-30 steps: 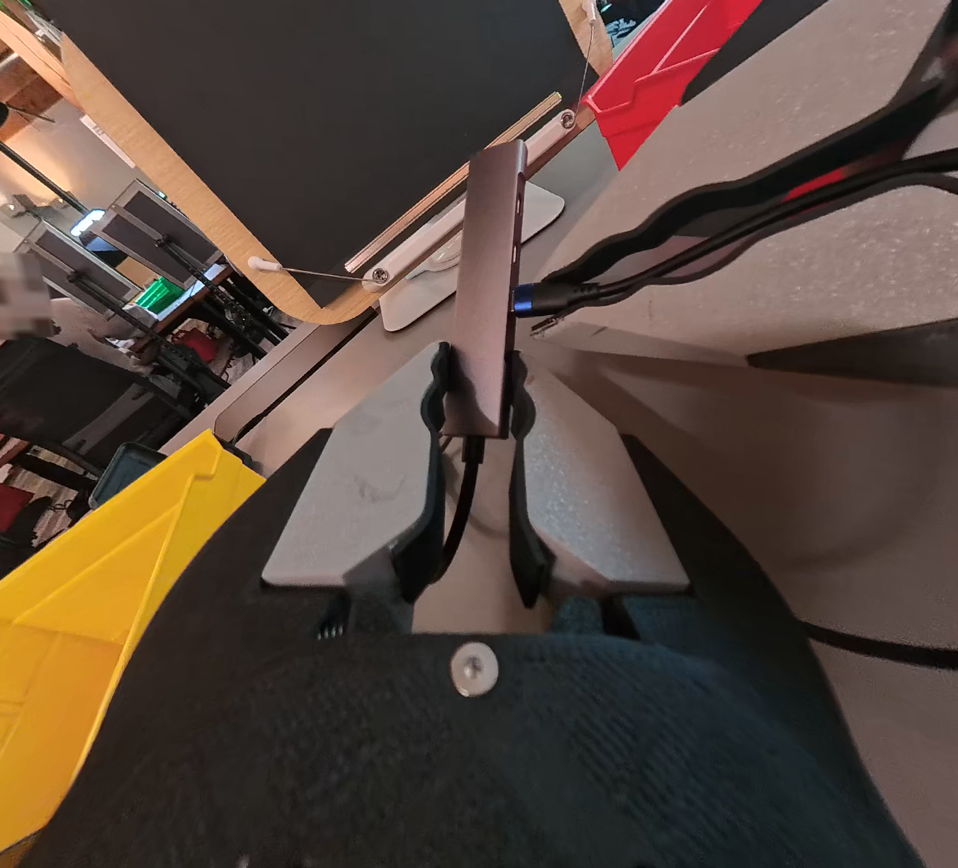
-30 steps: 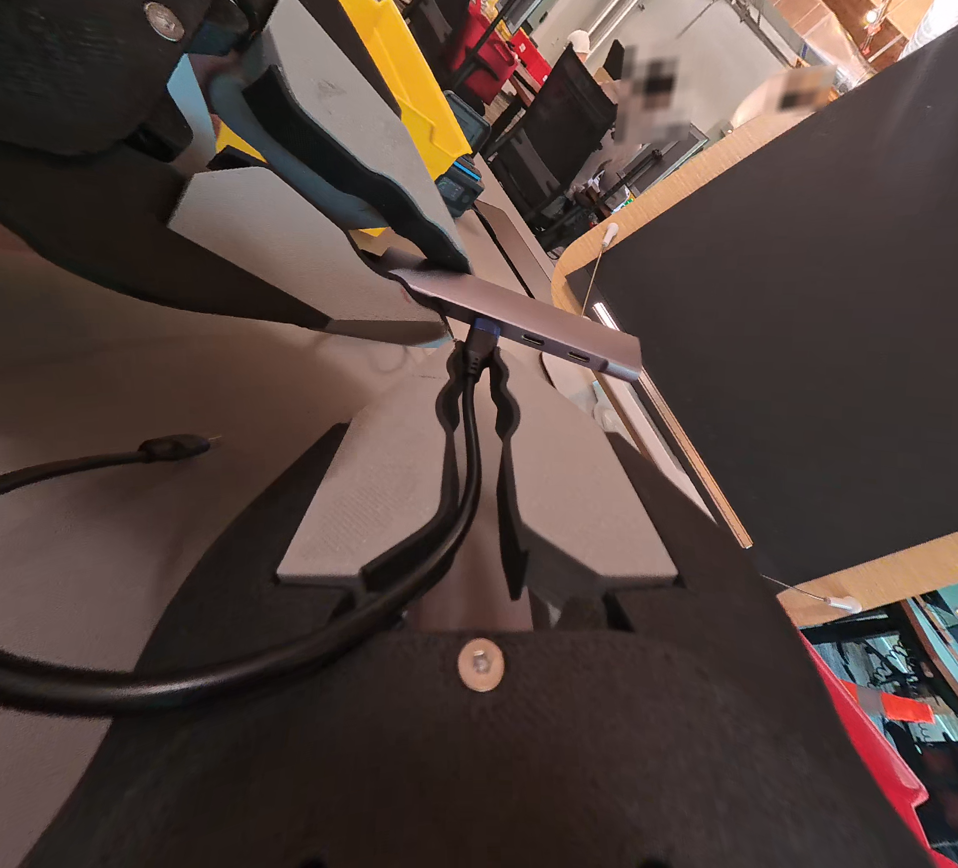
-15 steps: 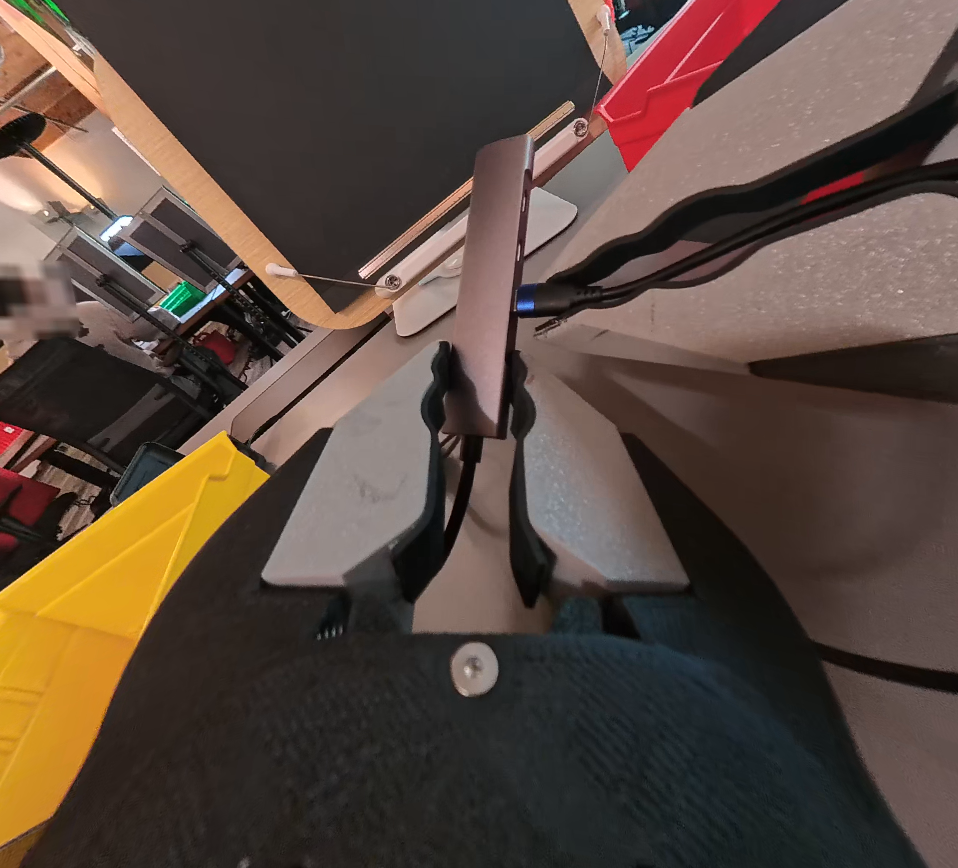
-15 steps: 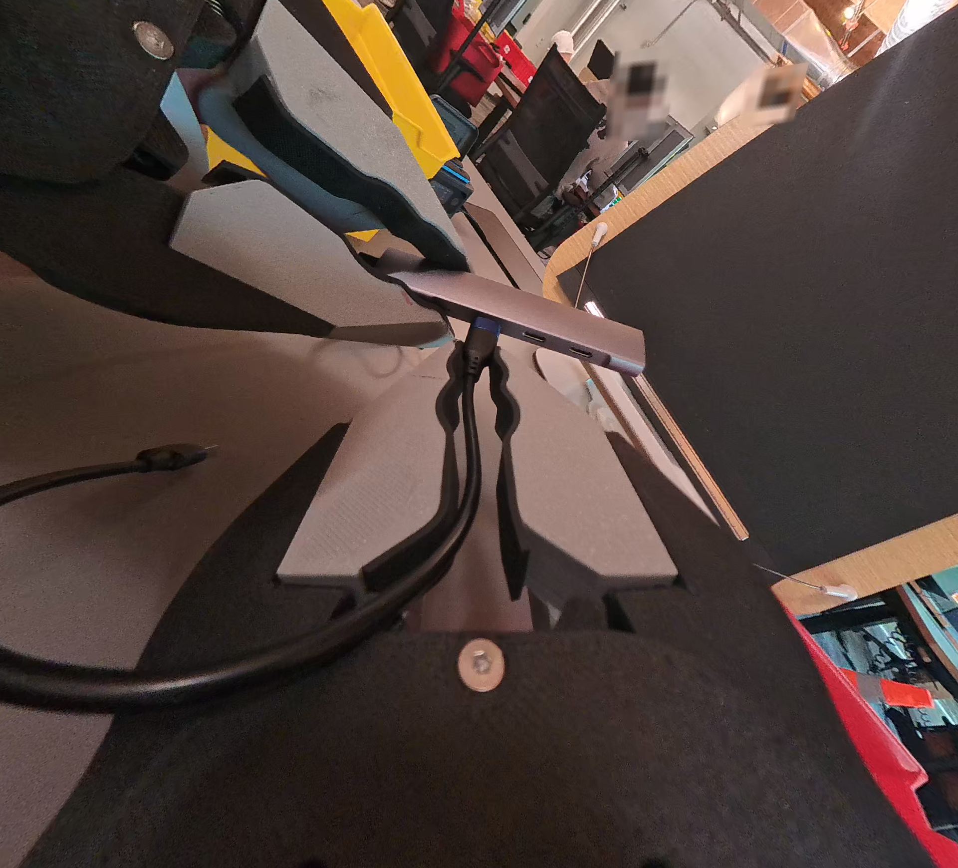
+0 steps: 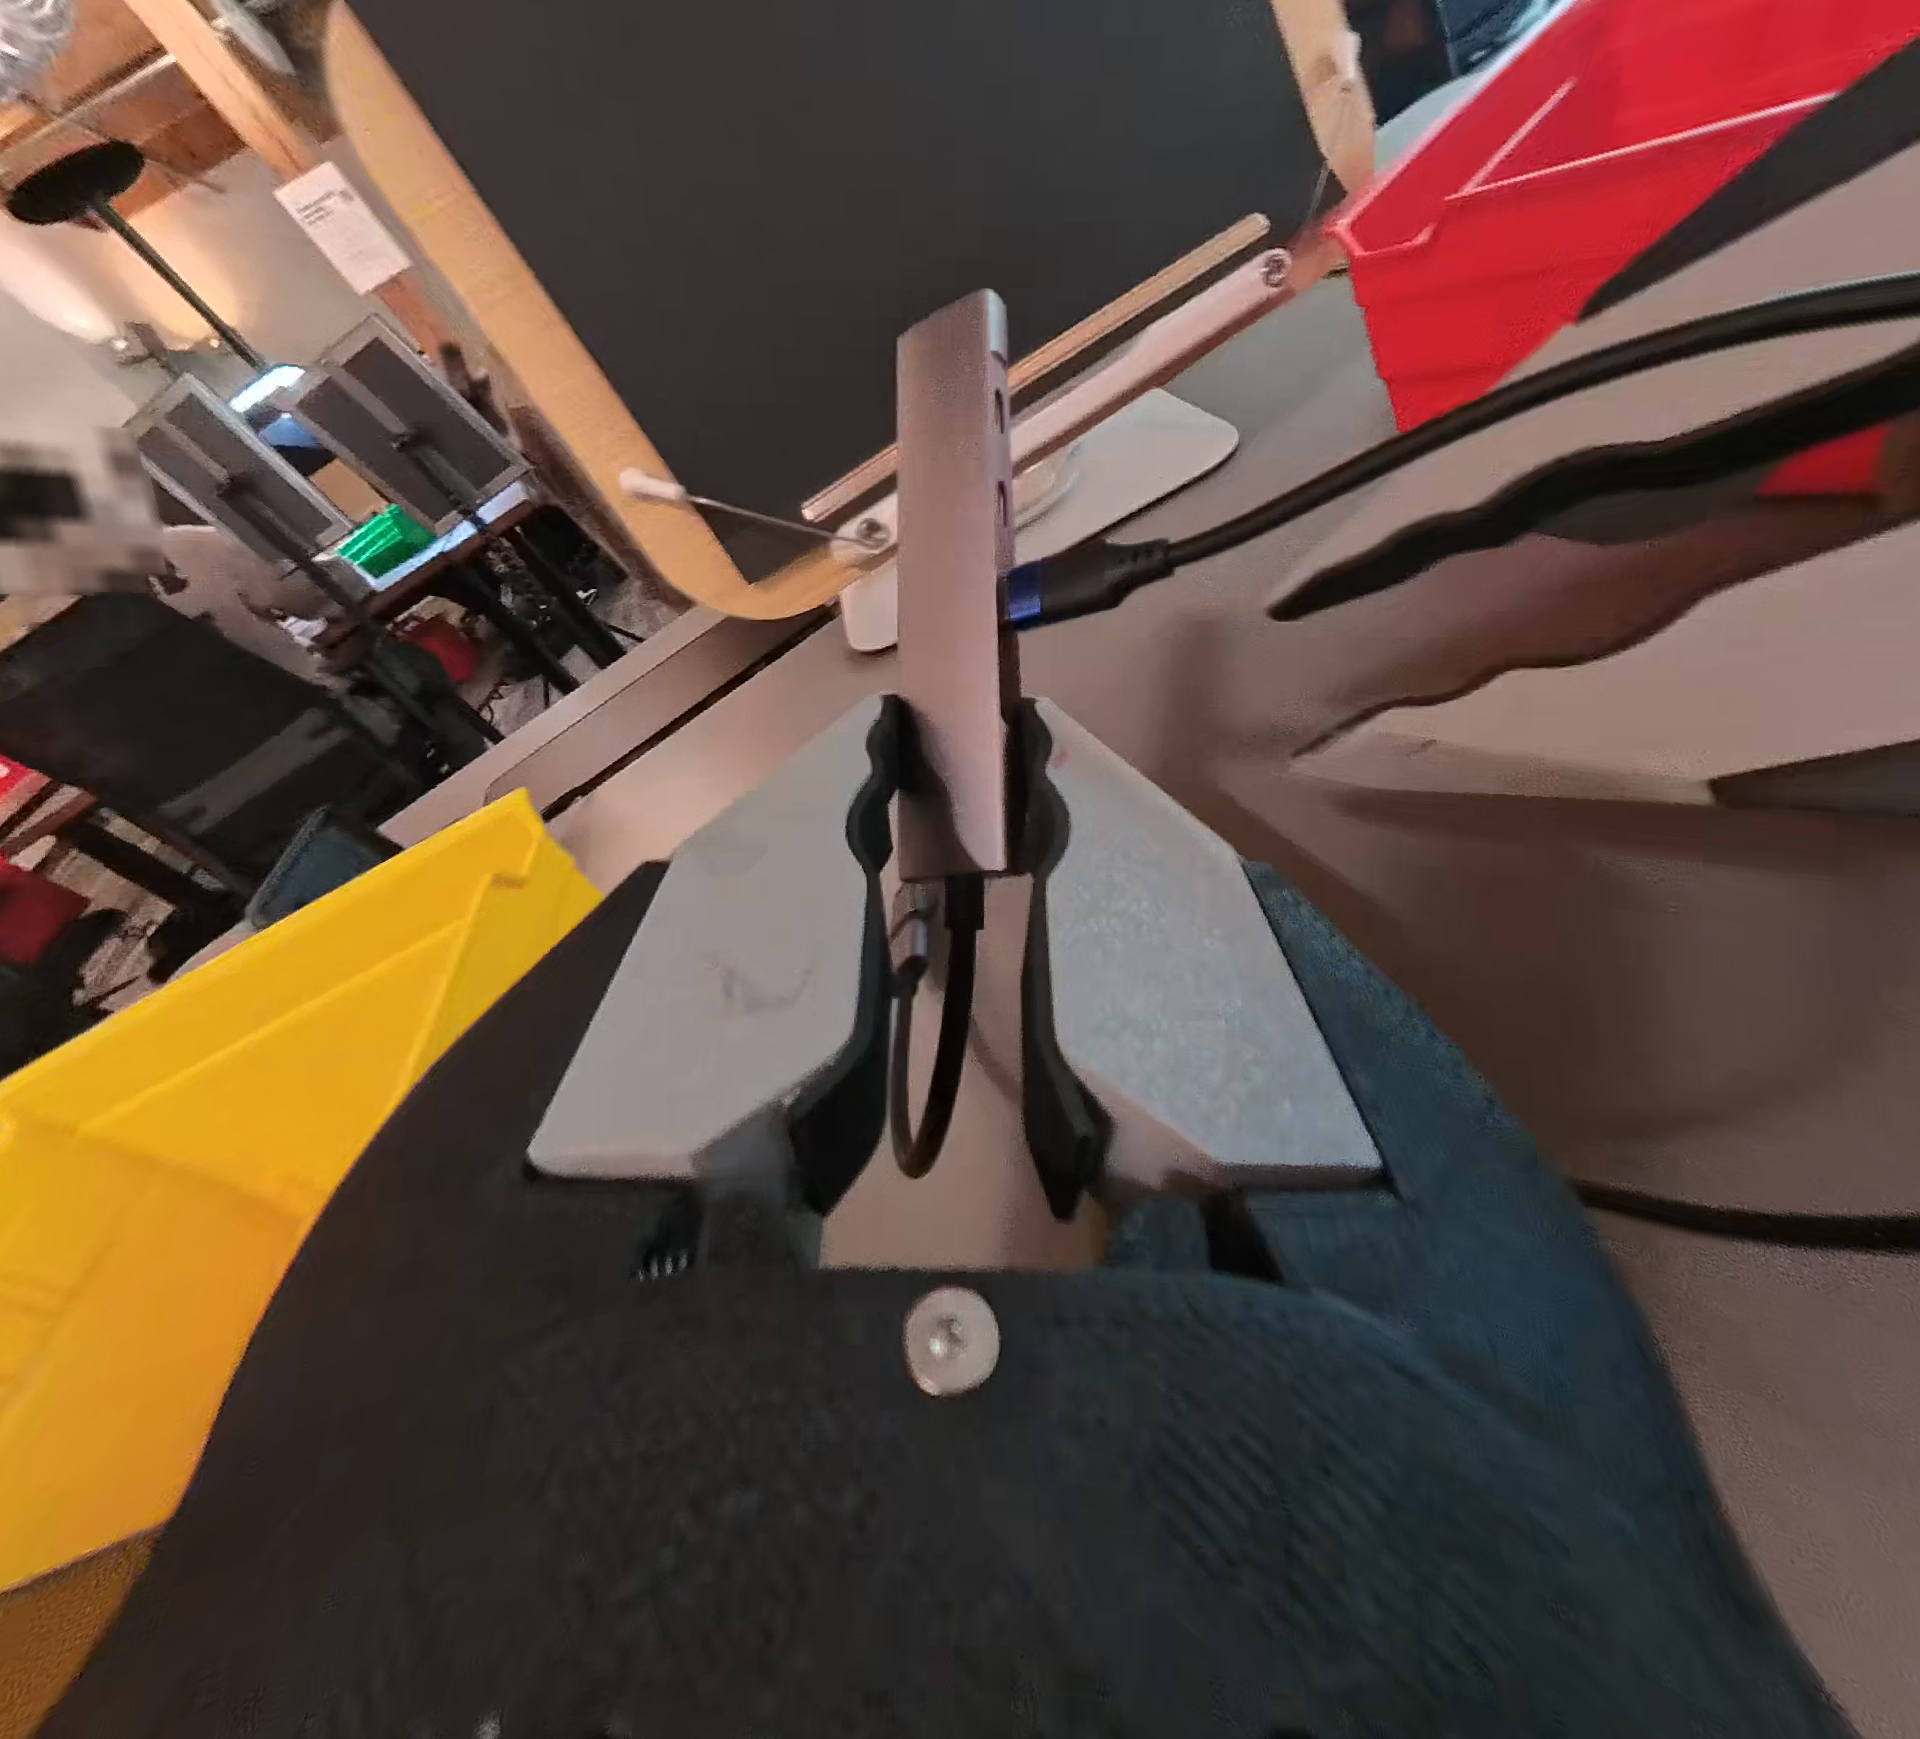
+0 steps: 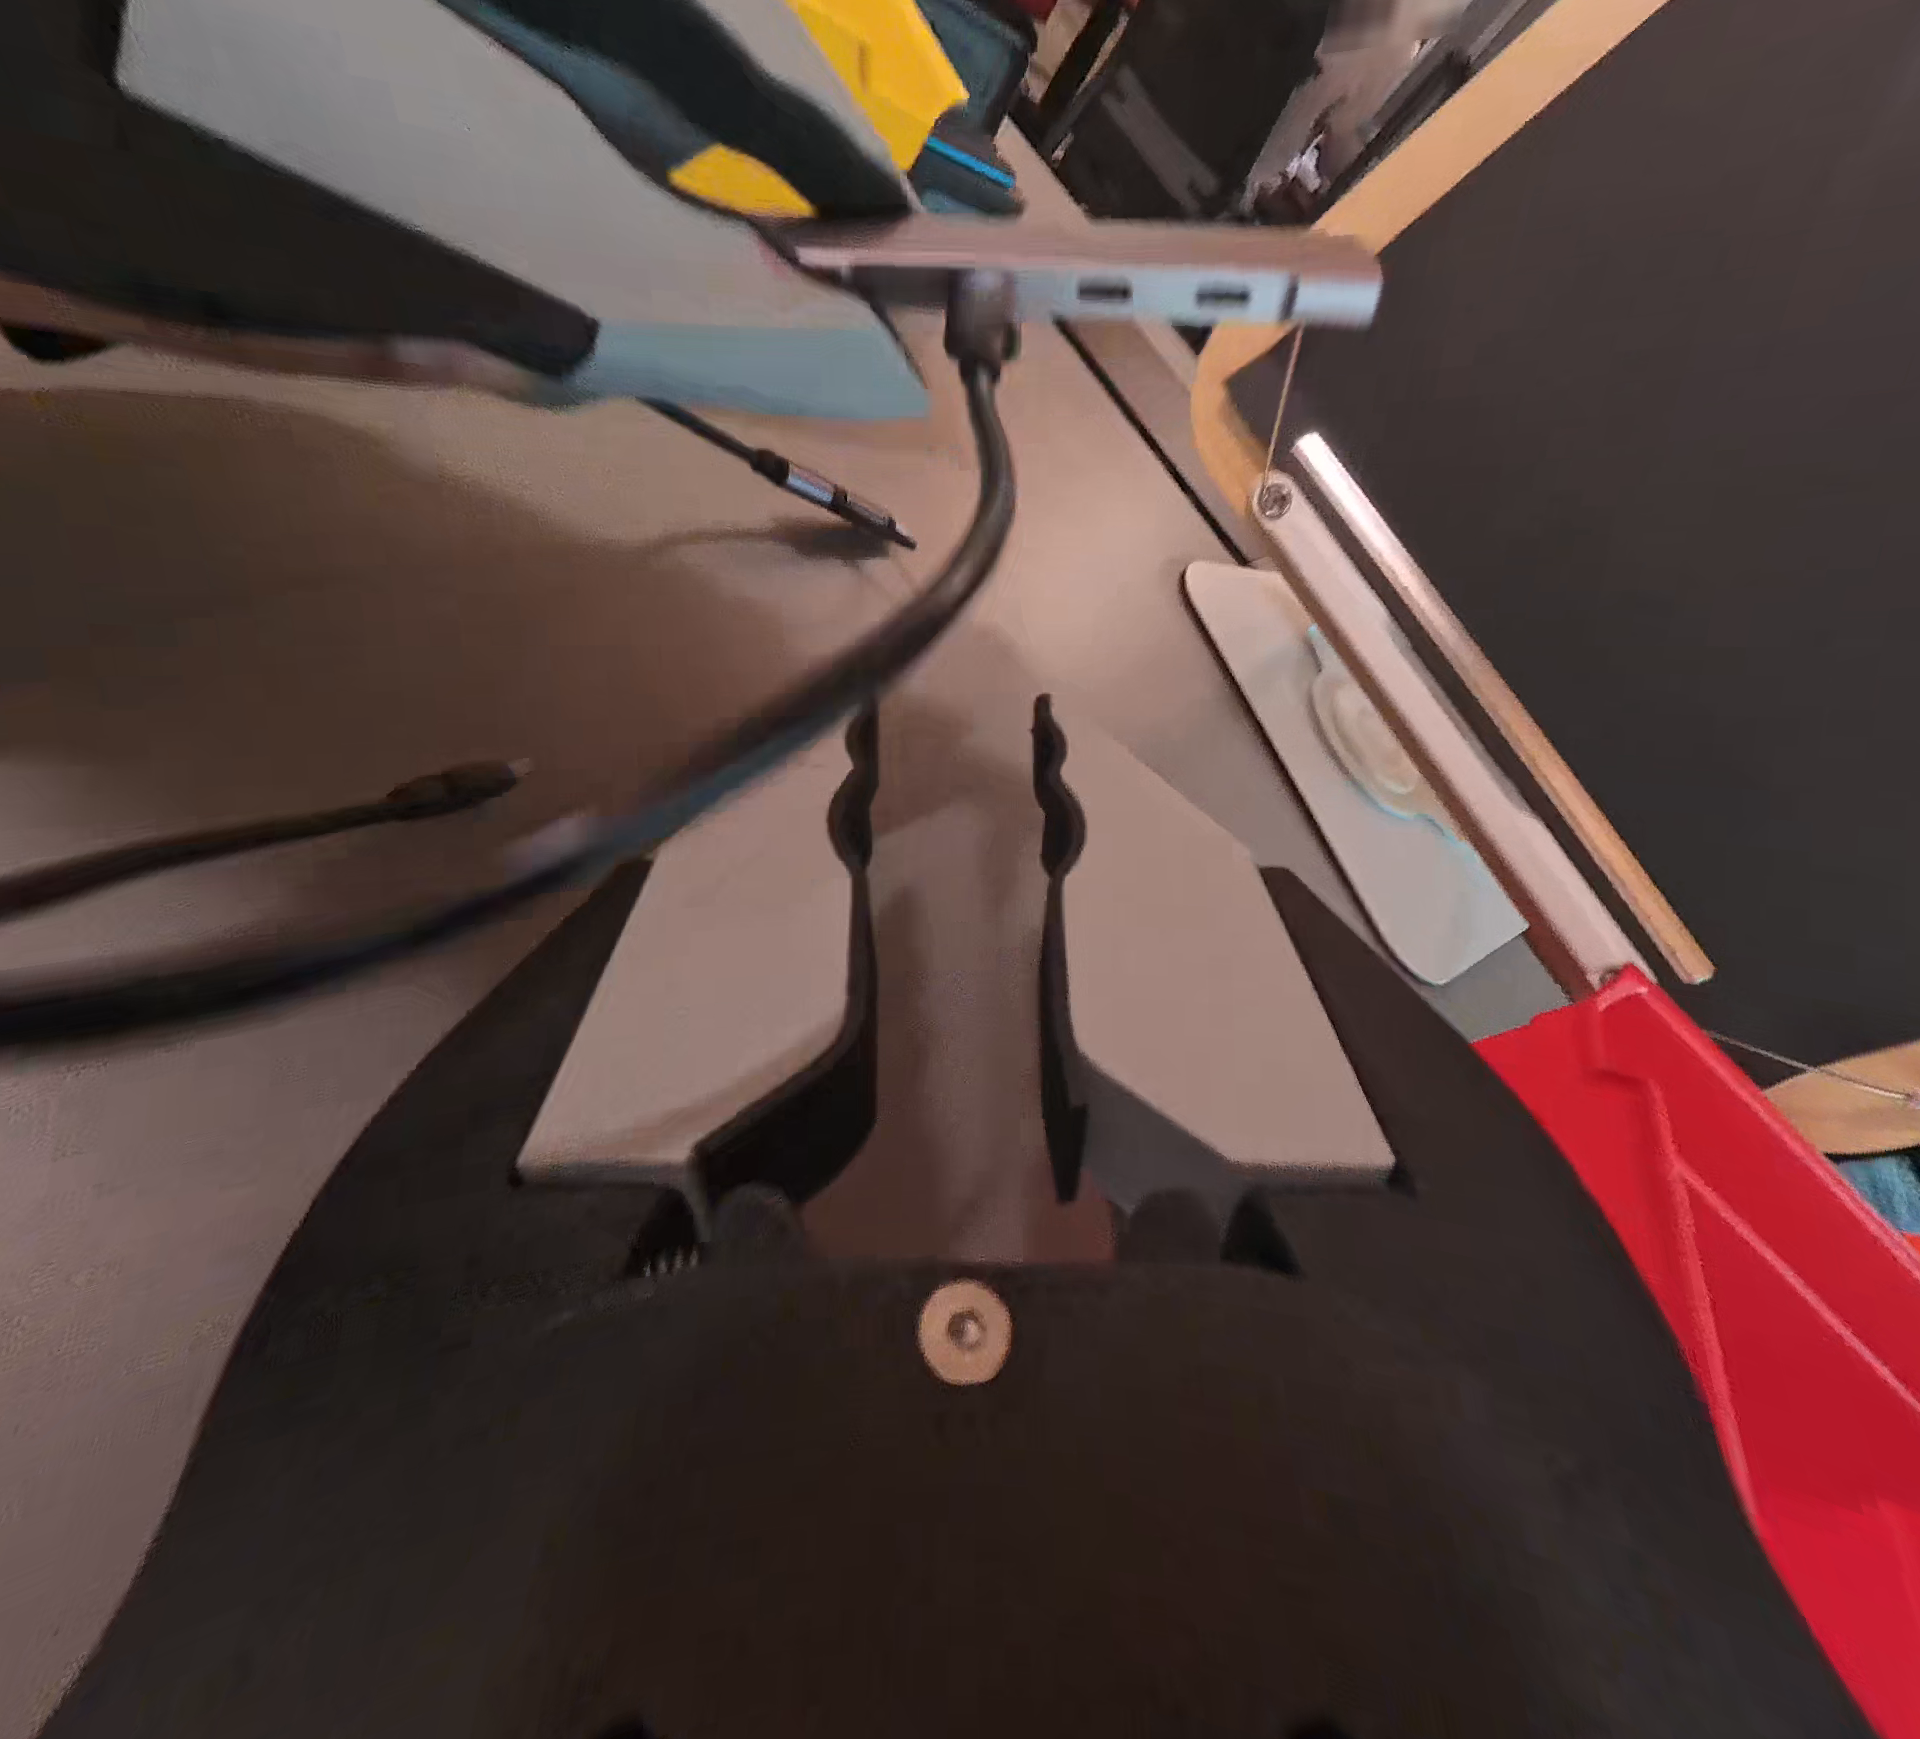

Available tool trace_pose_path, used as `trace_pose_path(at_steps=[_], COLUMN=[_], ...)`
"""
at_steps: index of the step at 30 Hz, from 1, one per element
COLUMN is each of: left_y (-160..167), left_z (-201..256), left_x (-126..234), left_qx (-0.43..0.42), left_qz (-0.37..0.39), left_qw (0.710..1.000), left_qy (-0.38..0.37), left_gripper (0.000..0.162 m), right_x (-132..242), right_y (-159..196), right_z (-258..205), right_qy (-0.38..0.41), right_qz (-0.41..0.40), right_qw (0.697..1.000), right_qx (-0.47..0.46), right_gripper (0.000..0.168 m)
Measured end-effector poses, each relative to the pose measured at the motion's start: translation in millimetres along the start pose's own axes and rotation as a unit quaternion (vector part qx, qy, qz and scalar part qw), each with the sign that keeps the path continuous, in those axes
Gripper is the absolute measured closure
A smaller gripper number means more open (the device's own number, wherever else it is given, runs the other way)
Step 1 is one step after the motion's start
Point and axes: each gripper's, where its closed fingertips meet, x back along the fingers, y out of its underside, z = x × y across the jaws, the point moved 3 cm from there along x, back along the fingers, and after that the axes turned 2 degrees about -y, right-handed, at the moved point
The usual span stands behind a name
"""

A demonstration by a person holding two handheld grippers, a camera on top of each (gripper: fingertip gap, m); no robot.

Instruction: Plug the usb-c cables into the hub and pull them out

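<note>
My left gripper (image 5: 954,733) is shut on the near end of a slim grey hub (image 5: 951,546), held up on edge above the table. A black usb-c cable with a blue collar (image 5: 1081,569) is plugged into the hub's right side. In the right wrist view the hub (image 6: 1091,271) lies level, with the plugged cable (image 6: 982,484) hanging from it and two free ports beside it. My right gripper (image 6: 954,723) is open and empty, pulled back below the hub. A second black usb-c cable (image 6: 416,796) lies loose on the table at the left. The hub's own short lead (image 6: 821,500) dangles with its plug free.
A yellow bin (image 5: 208,1118) stands at the left and a red bin (image 5: 1610,214) at the right. A black panel with a wooden rim (image 5: 727,131) stands behind the table, on a white base plate (image 6: 1351,785). The other gripper (image 6: 416,131) is close at the upper left.
My right gripper has let go of the plugged cable, opened and drawn back from the hub. The cable stays plugged in. The left gripper has kept its hold on the hub and tilted it.
</note>
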Motion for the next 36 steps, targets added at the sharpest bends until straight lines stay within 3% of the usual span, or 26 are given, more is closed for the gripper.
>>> trace_pose_path(at_steps=[2,7,11,12,13,15,17,19,23,31,36], left_y=[0.1,7.1,9.3,8.7,8.1,5.9,3.0,-0.4,-3.8,-5.8,-2.6], left_z=[-7.3,-14.6,-12.0,-11.3,-10.3,-6.7,-2.2,2.3,7.5,13.4,17.3], left_x=[1.9,-0.3,-2.3,-2.0,-1.6,-1.3,-1.0,0.1,1.6,0.3,-0.1], left_qx=[0.005,-0.079,-0.113,-0.119,-0.127,-0.151,-0.179,-0.205,-0.23,-0.22,-0.211], left_qz=[0.006,-0.009,-0.019,-0.018,-0.017,-0.014,-0.012,-0.006,0.0,0.007,0.007], left_qw=[1.0,0.995,0.991,0.99,0.989,0.985,0.98,0.975,0.968,0.972,0.975], left_qy=[-0.015,-0.063,-0.07,-0.071,-0.072,-0.077,-0.083,-0.089,-0.095,-0.081,-0.067], left_gripper=[0.142,0.142,0.142,0.142,0.142,0.141,0.142,0.142,0.142,0.142,0.142], right_x=[0.7,11.4,34.6,38.9,40.7,35.0,22.4,9.6,-9.5,-8.6,-9.8], right_y=[1.1,14.4,-8.5,-21.6,-35.3,-51.4,-54.2,-51.3,-40.9,-43.4,-38.4], right_z=[3.0,40.6,68.5,66.2,57.5,32.1,15.0,12.4,6.5,5.4,3.9], right_qy=[-0.001,0.07,0.104,0.081,0.04,-0.048,-0.084,-0.065,-0.072,-0.034,-0.033], right_qz=[-0.008,-0.06,0.008,0.043,0.074,0.078,0.048,0.029,0.001,0.026,0.0], right_qw=[1.0,0.993,0.985,0.983,0.981,0.978,0.979,0.984,0.984,0.995,0.999], right_qx=[-0.019,-0.079,-0.139,-0.157,-0.172,-0.19,-0.177,-0.161,-0.164,-0.085,-0.034], right_gripper=[0.144,0.148,0.151,0.15,0.16,0.168,0.164,0.151,0.141,0.16,0.16])
